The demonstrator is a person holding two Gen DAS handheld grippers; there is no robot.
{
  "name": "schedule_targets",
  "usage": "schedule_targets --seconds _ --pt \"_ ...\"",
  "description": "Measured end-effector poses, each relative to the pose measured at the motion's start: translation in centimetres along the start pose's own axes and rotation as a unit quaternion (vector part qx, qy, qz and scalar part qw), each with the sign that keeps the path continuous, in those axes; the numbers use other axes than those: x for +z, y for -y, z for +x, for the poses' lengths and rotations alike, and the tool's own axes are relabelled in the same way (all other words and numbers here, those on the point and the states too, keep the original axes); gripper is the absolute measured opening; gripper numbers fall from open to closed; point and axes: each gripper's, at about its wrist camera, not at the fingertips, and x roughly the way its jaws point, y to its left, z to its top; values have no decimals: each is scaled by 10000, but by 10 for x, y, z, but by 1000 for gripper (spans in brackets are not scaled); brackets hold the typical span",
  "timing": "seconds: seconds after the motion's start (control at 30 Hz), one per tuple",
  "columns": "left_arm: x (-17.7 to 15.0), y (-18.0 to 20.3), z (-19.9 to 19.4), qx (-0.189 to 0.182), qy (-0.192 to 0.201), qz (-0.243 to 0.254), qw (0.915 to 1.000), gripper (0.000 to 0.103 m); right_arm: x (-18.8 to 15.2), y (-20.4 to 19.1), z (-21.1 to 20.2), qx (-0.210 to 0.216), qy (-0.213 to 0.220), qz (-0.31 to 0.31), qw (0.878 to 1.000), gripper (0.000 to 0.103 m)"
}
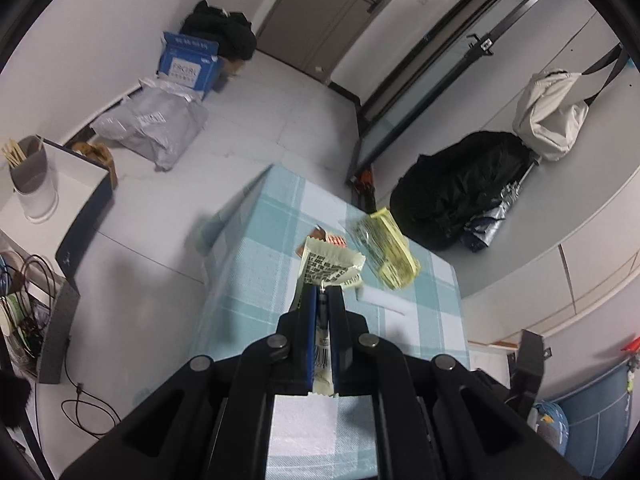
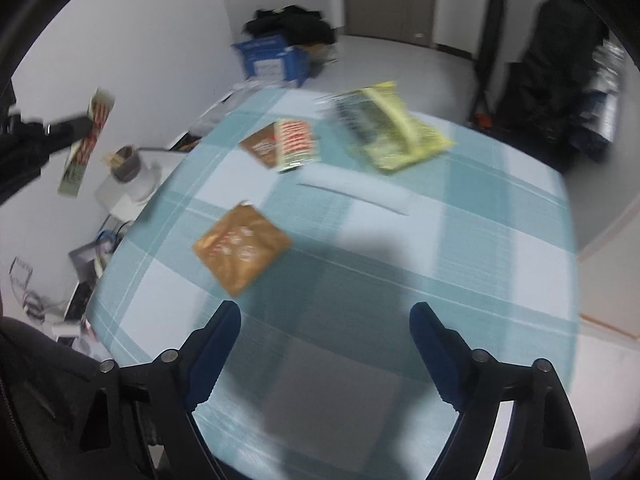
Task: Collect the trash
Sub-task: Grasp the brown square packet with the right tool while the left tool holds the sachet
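My left gripper (image 1: 323, 292) is shut on a cream snack wrapper (image 1: 328, 266) with black print, held above the teal checked tablecloth (image 1: 256, 280). The right wrist view shows that wrapper (image 2: 86, 140) up at the left, off the table. My right gripper (image 2: 325, 312) is open over the near part of the cloth (image 2: 460, 240), with nothing between its blue fingers. On the cloth lie a brown wrapper (image 2: 242, 250) just ahead and to the left of it, a red-and-white wrapper (image 2: 294, 144) on a brown one farther back, and a yellow bag (image 2: 394, 130) at the far side.
On the floor are a blue carton (image 1: 188, 66) and a grey mailer bag (image 1: 154, 128). A cup of wooden sticks (image 1: 32, 184) stands on a white box at the left. Black bag (image 1: 460, 192) and white bag (image 1: 548, 116) sit by the right wall. Cables (image 1: 80, 400) lie near the table.
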Motion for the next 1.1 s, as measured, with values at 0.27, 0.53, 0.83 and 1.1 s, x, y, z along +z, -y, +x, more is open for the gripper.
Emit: schedule_targets --seconds 0.27,0.53,0.83,1.1 --pt "3 -11 -3 25 68 -153 9999 2 23 -46 47 20 -220 -965 9951 84" --pt "7 -18 0 25 15 -271 9996 2 36 -54 60 30 -94 -1396 9902 73" --pt "7 -15 2 45 -15 -217 9998 2 38 -54 59 226 -116 -1344 9906 54" --pt "6 -17 2 98 -45 -247 9996 2 35 -52 54 226 -100 -1226 9922 33"
